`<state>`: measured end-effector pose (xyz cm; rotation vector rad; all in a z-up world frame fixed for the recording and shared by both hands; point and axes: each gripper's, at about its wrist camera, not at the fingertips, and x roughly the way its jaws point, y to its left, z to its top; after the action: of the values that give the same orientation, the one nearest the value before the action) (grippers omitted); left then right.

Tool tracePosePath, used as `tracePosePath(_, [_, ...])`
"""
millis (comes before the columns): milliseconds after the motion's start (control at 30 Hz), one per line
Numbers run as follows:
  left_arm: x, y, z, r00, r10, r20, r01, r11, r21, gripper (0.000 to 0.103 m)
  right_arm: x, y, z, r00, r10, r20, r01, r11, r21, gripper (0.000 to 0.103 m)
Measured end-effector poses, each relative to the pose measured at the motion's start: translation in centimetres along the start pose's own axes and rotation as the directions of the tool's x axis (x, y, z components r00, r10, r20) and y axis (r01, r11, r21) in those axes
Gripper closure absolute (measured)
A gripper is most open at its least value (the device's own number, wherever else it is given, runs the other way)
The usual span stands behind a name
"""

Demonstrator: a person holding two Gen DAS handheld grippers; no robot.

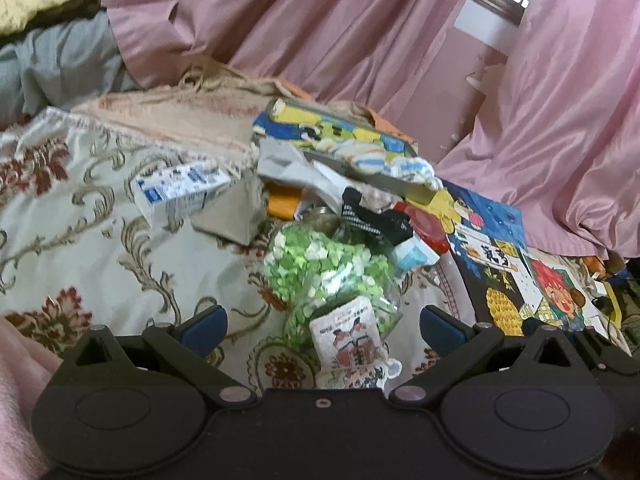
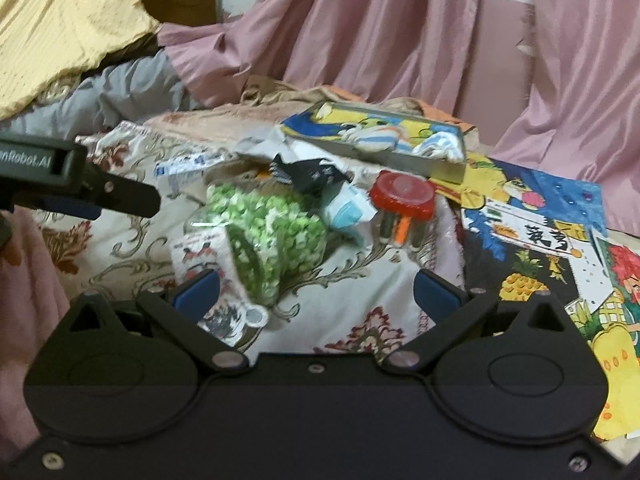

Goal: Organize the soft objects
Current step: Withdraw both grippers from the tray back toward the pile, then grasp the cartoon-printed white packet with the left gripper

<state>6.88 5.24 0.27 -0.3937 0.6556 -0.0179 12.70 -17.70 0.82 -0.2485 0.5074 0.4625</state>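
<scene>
Though half buried under clutter, black sock (image 1: 376, 216) unheld, both grippers' fingers (image 1: 204, 326) (image 2: 436, 292) wide apart.

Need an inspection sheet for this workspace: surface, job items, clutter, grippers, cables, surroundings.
Surface: floral bedspread, rumpled.
Job's things: bag of green-and-white pieces beside cartoon patch; striped sock on comic book; black sock; face mask.
Clutter: red-lidded jar; blue-white carton; picture books.
Grippers: left gripper open, empty; right gripper open, empty.
Cables: nothing seen.
Surroundings: pink curtains; yellow pillow.
</scene>
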Motion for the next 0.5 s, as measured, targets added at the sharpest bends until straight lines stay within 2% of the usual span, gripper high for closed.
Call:
tracePosePath(200, [1.2, 0.4, 0.1, 0.996, -0.029, -0.080, 0.027, 0.999, -0.028, 0.001, 1.3, 0.0, 0.3, 0.999, 0.024, -0.041, -0.025, 1.000, -0.013, 0.000])
tracePosePath(367, [2.7, 0.3, 0.2, 0.987, -0.055, -0.153, 0.051, 0.998, -0.027, 0.001, 1.9, -0.5, 0.3, 0.996, 0.031, -0.085, -0.030, 1.000, 0.005, 0.000])
tracePosePath(500, [3.7, 0.4, 0.2, 0.978, -0.074, -0.194, 0.068, 0.997, -0.037, 0.001, 2.5, -0.7, 0.2, 0.989, 0.066, -0.133, -0.064, 0.998, 0.016, 0.000])
